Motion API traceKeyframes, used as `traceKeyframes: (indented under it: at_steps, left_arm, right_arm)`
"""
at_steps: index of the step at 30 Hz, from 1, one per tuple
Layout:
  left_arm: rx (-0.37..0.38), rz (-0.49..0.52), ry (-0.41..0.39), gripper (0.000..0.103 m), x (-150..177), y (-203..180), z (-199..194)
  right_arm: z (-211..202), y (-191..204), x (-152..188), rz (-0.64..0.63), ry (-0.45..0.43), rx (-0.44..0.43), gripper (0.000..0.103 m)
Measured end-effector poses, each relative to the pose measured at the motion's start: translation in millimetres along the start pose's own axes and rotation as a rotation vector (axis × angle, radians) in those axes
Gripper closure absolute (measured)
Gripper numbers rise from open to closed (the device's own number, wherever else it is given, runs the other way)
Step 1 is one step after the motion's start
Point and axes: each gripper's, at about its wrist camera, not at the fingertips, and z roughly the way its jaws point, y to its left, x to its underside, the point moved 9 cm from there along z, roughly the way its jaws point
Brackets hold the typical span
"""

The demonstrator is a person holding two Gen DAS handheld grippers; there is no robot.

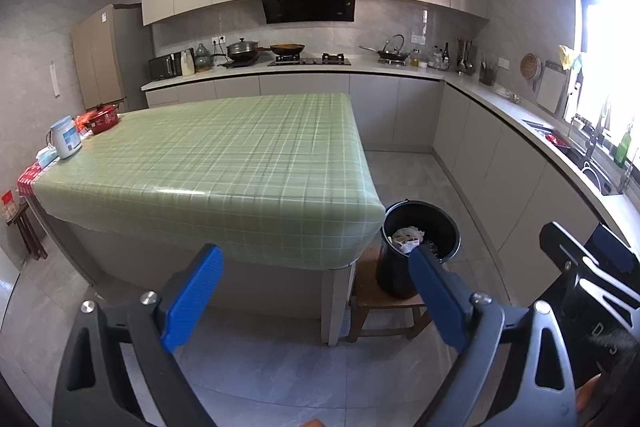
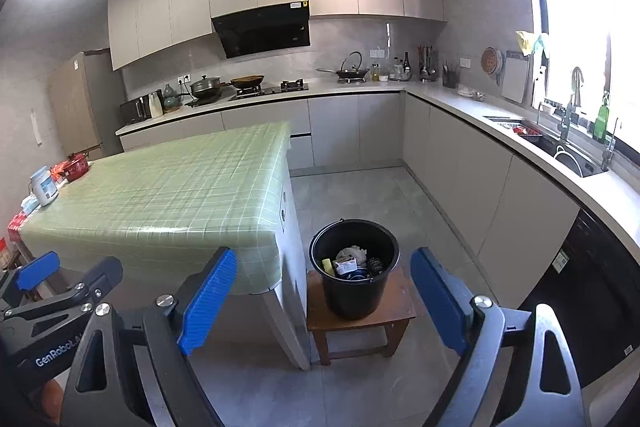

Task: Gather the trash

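Observation:
A black bucket (image 2: pixel 354 267) stands on a low wooden stool (image 2: pixel 360 319) beside the table's near right corner. It holds crumpled paper and other trash (image 2: pixel 352 261). The bucket also shows in the left wrist view (image 1: pixel 420 247), partly behind my right finger. My left gripper (image 1: pixel 316 291) is open and empty, held in front of the table's near edge. My right gripper (image 2: pixel 324 299) is open and empty, held in front of and above the bucket. The right gripper's body (image 1: pixel 592 279) shows at the right edge of the left wrist view.
A table with a green checked cloth (image 1: pixel 224 163) fills the middle. At its left edge stand a white jar (image 1: pixel 66 137), a red pot (image 1: pixel 102 117) and red packets (image 1: pixel 28 179). Kitchen counters (image 2: pixel 480 107) with stove and sink run along the back and right.

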Motion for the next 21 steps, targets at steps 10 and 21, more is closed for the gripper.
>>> traceKeyframes:
  at_steps: [10, 21]
  left_arm:
    - [-0.005, -0.002, 0.002, 0.008, 1, -4, -6]
    - [-0.008, -0.001, 0.000, 0.008, 0, -3, -11]
  right_arm:
    - [-2, -8, 0, 0.014, 0.008, -0.005, 0.012]
    - [-7, -10, 2, 0.004, 0.009, -0.005, 0.012]
